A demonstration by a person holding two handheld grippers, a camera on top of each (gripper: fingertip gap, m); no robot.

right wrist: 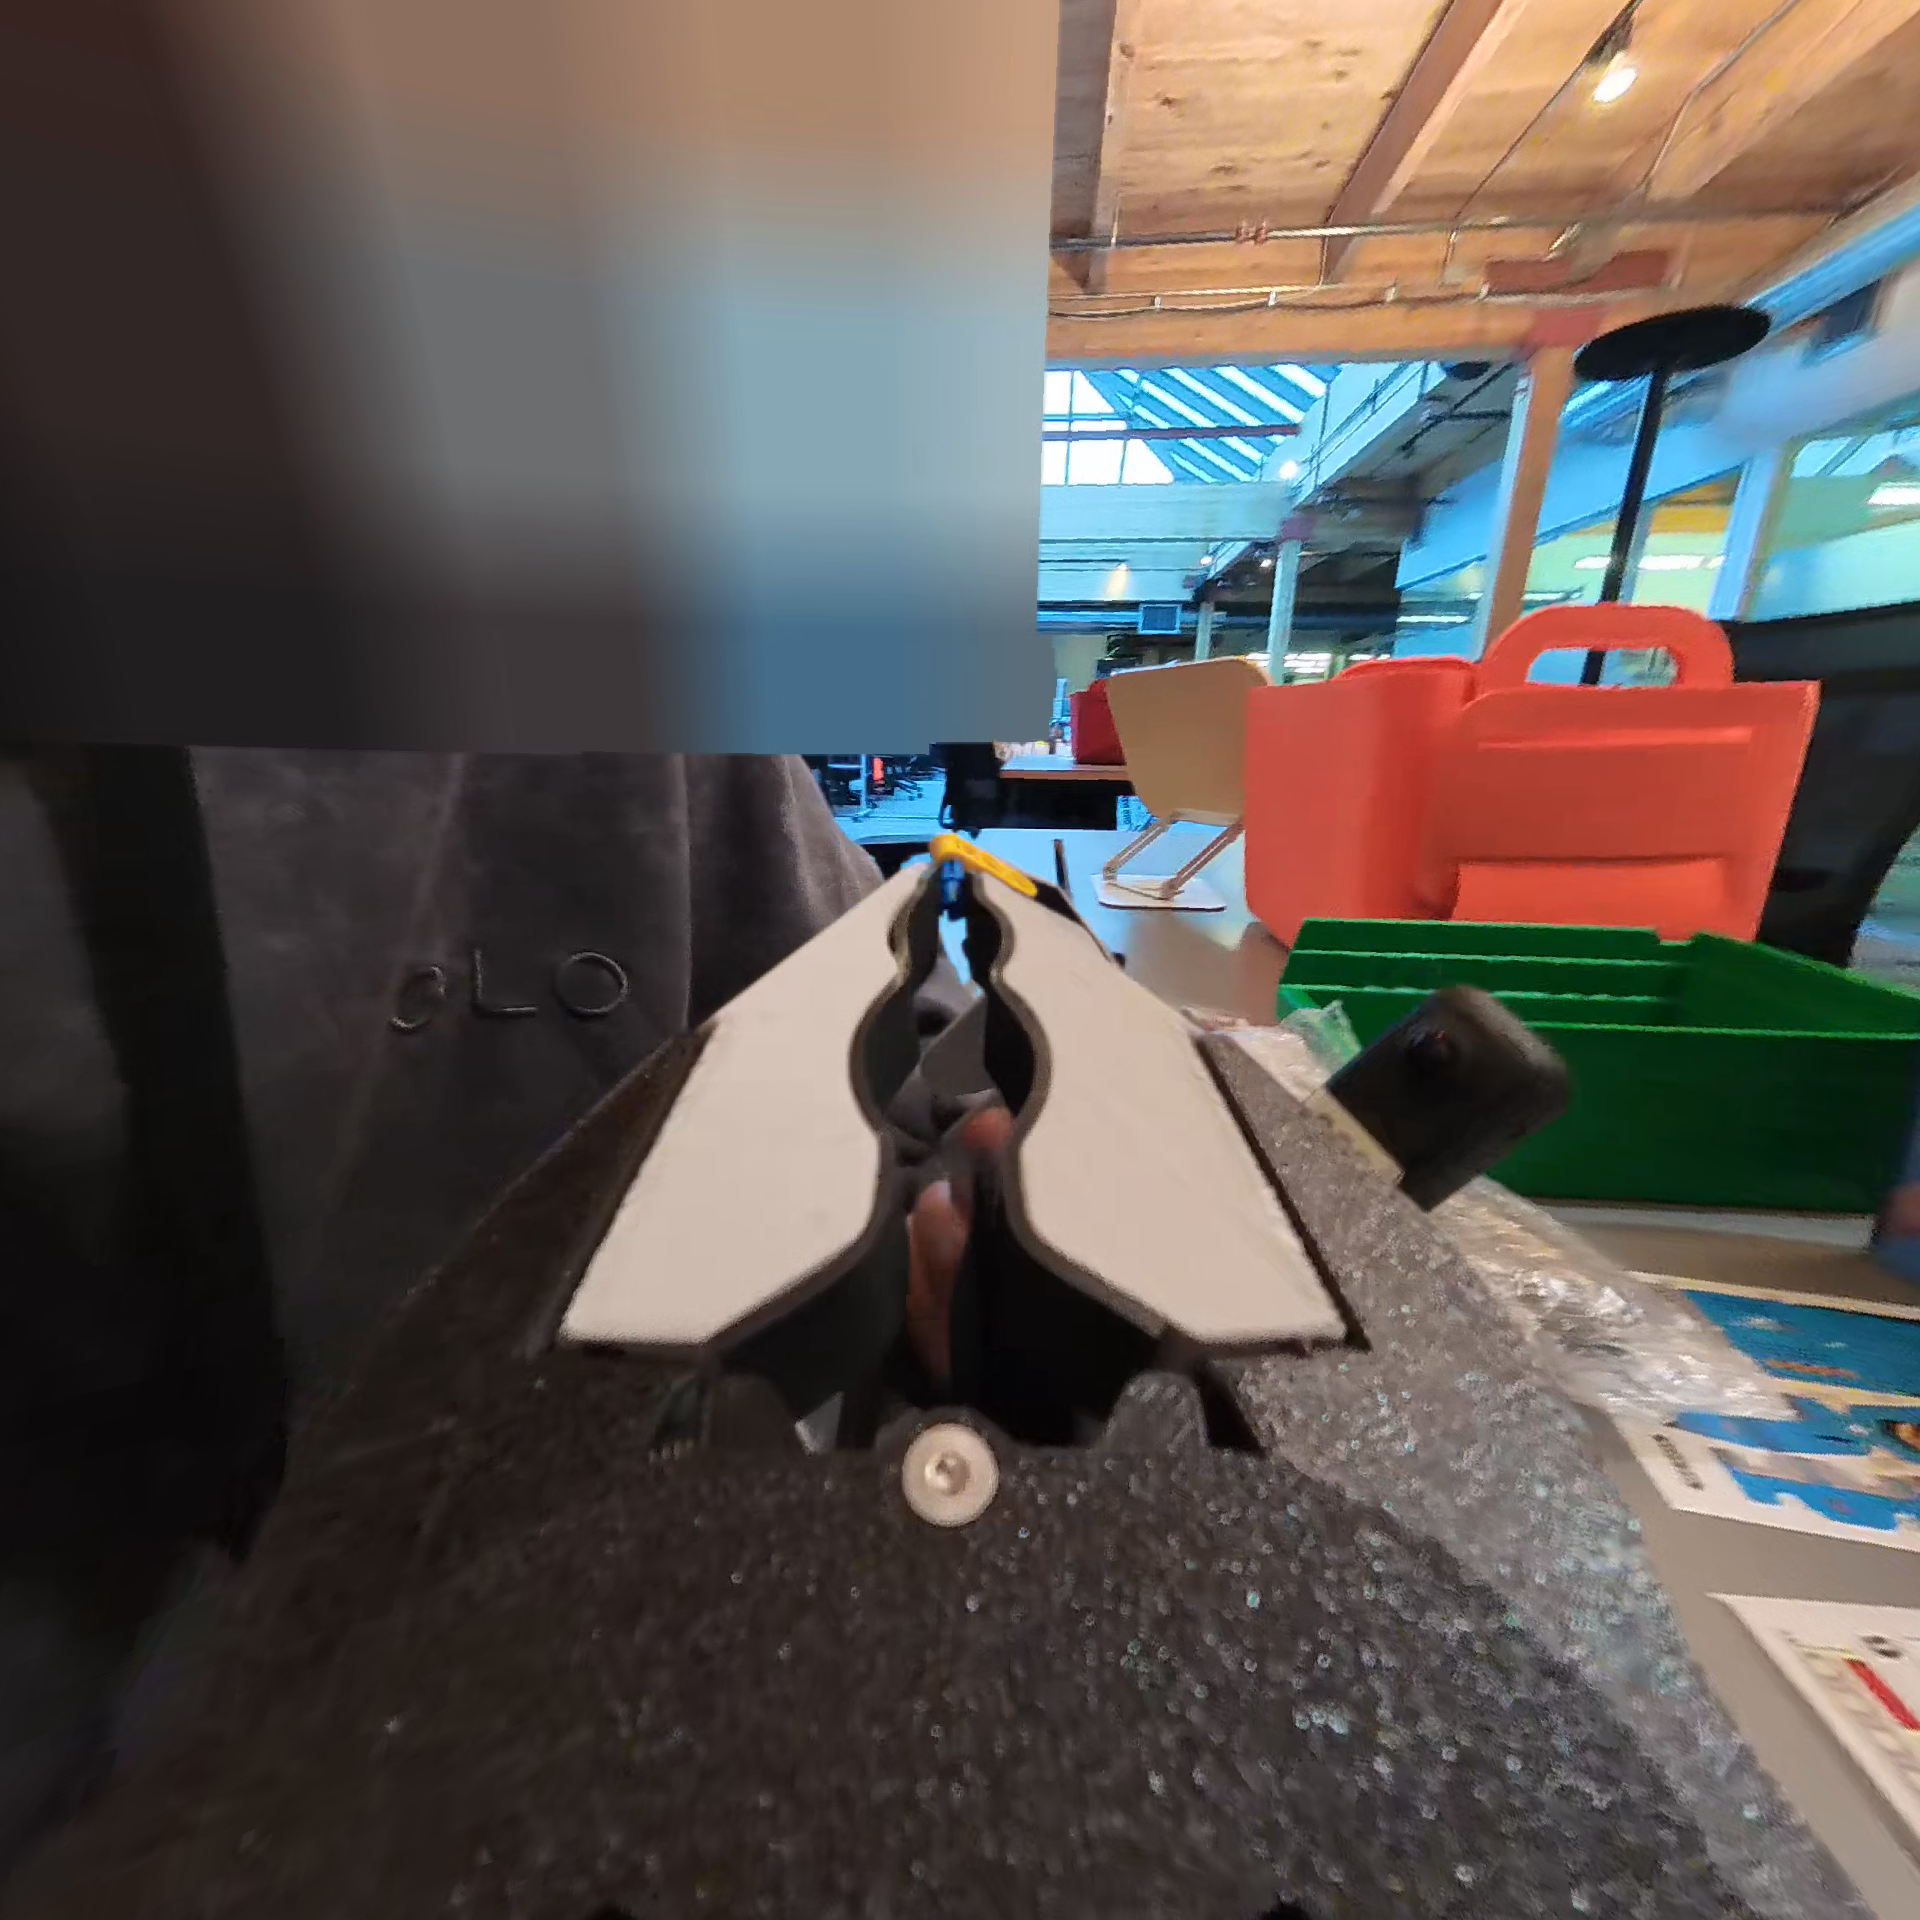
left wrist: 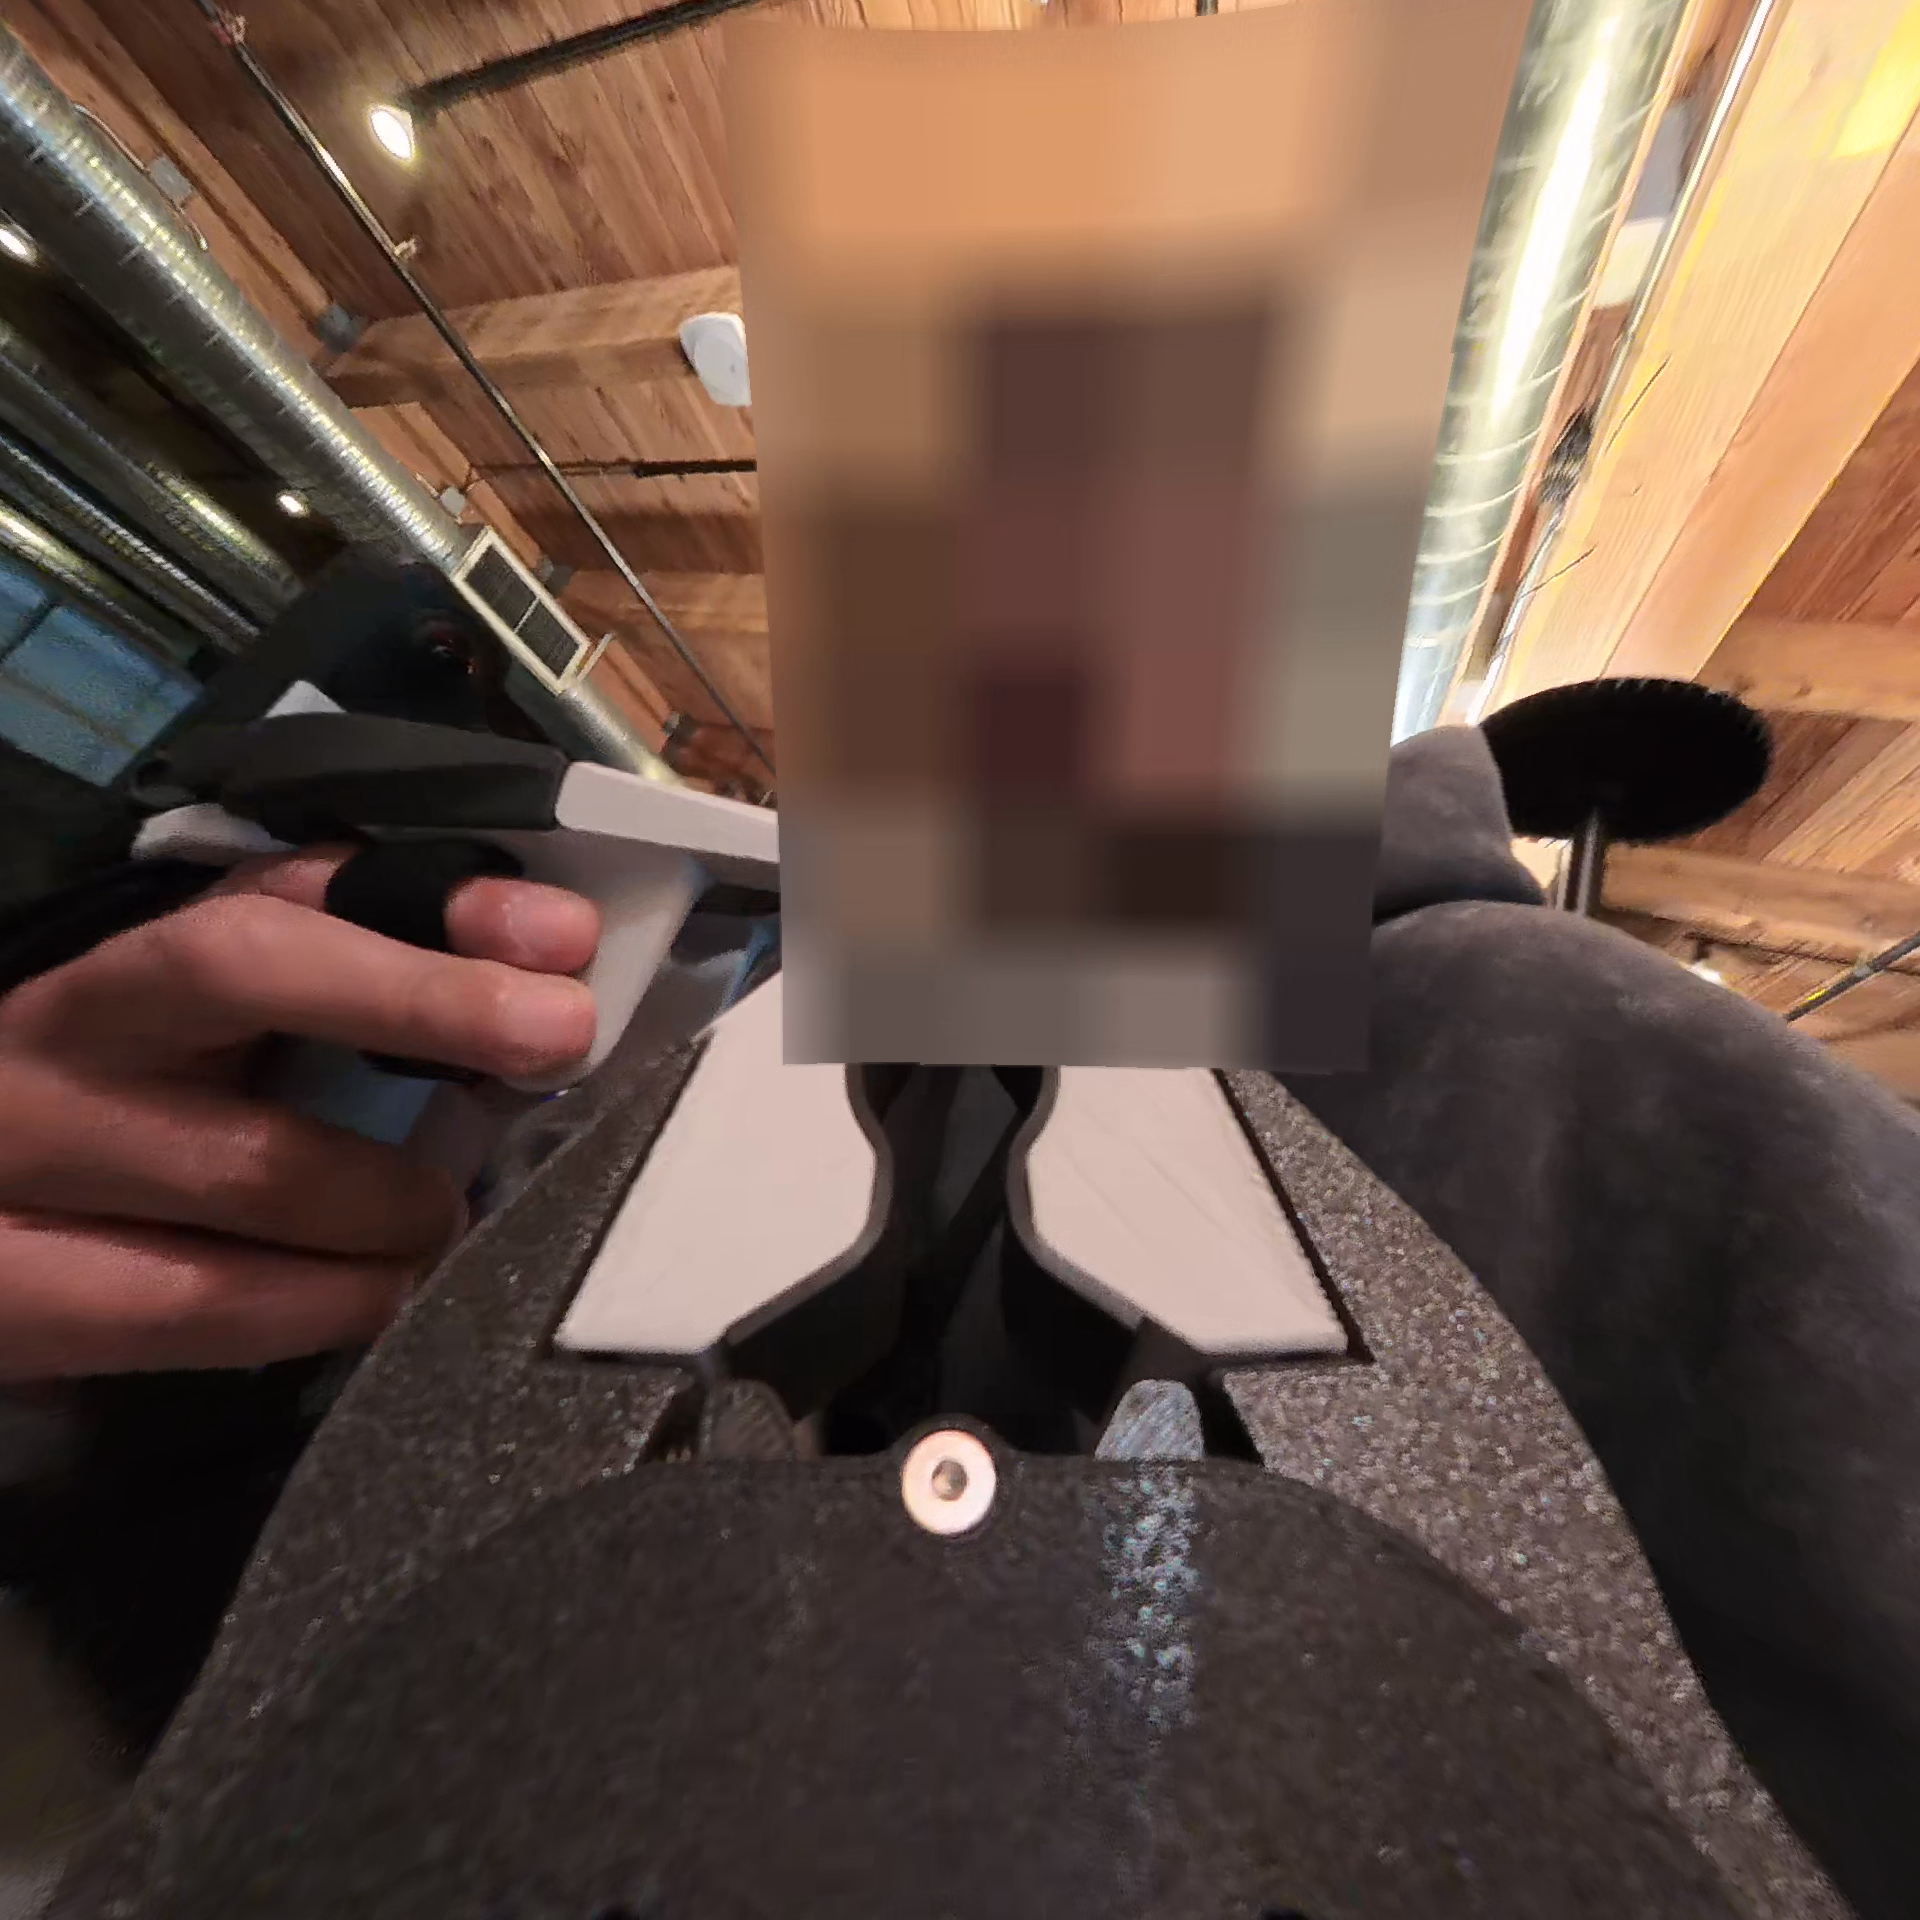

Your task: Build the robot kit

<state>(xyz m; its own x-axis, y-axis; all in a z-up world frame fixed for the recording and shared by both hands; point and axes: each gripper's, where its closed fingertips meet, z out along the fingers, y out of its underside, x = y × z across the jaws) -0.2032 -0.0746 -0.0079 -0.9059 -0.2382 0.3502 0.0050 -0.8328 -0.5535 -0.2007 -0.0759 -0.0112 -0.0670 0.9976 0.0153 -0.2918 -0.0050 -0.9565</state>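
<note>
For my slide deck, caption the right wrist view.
Right claw pinching a small yellow-and-blue piece, green bin and orange bag behind.

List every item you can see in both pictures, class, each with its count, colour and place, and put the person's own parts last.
orange bags: two, orange, far side of the table
green bin: one, green, in front of the bags
bubble wrap: one sheet, clear, in front of the bin
printed sheets: two, white and blue, at the table's right edge
floor lamp: one, black, behind the bags
small piece: one, yellow and blue, at the right claw's tips
sweatshirt: one, dark grey, on the person
hand: one, on the right claw's handle
left claw: one, grey fingers, tips hidden
right claw: one, grey fingers, pinching the small piece
</note>
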